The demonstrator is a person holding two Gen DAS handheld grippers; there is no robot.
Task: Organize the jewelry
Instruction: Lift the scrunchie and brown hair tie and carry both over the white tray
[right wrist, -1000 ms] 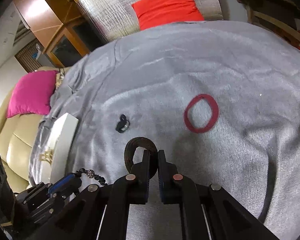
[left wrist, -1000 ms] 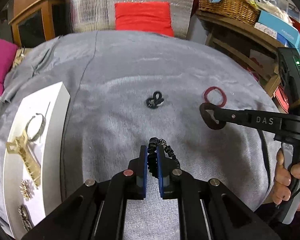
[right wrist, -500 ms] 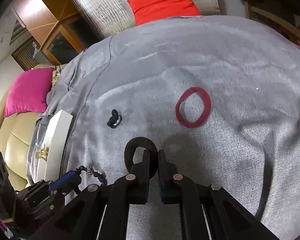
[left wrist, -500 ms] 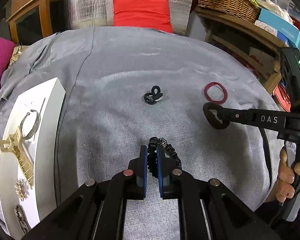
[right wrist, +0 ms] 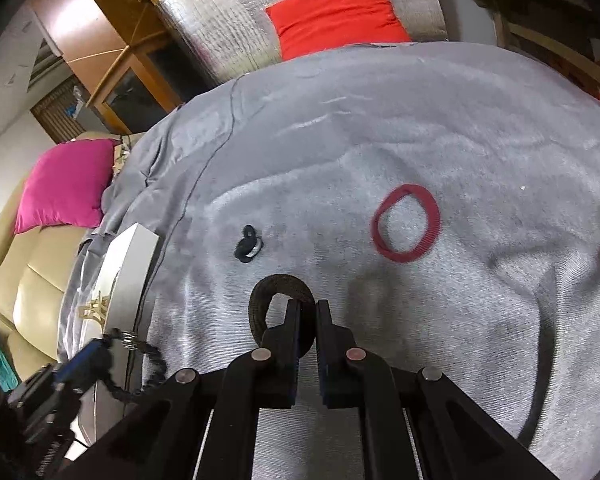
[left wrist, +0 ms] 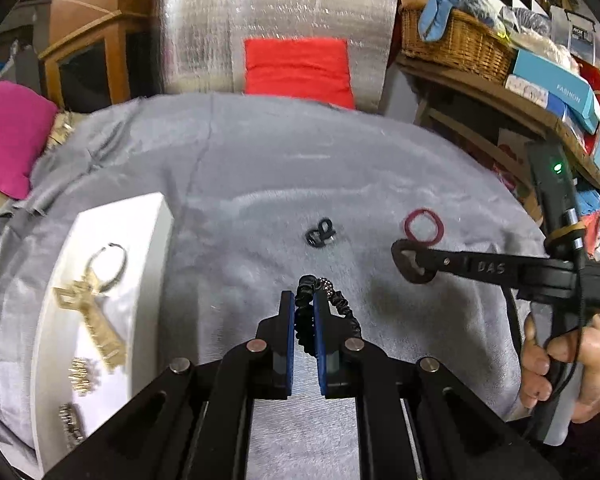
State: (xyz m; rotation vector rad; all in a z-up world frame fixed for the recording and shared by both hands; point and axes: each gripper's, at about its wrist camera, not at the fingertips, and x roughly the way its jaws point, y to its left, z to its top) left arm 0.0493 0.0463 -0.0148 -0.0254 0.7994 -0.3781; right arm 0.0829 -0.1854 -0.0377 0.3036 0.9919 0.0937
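Observation:
My left gripper is shut on a black coiled band with a sparkly bead, held above the grey cloth. To its right, my right gripper is shut on a dark brown ring-shaped hair tie, which also shows as the brown tie in the left wrist view. A red hair tie and a small black twisted piece lie loose on the cloth beyond both grippers. A white tray at the left holds a gold hair claw, a bangle and small brooches.
A grey cloth covers the round table. A person's hand grips the right tool's handle. A wooden shelf with a wicker basket and boxes stands at the right. A red cushion is behind, a pink cushion at the left.
My left gripper has risen with the black band and swung toward the white tray, which now sits closer to the view's middle. The right gripper has barely moved.

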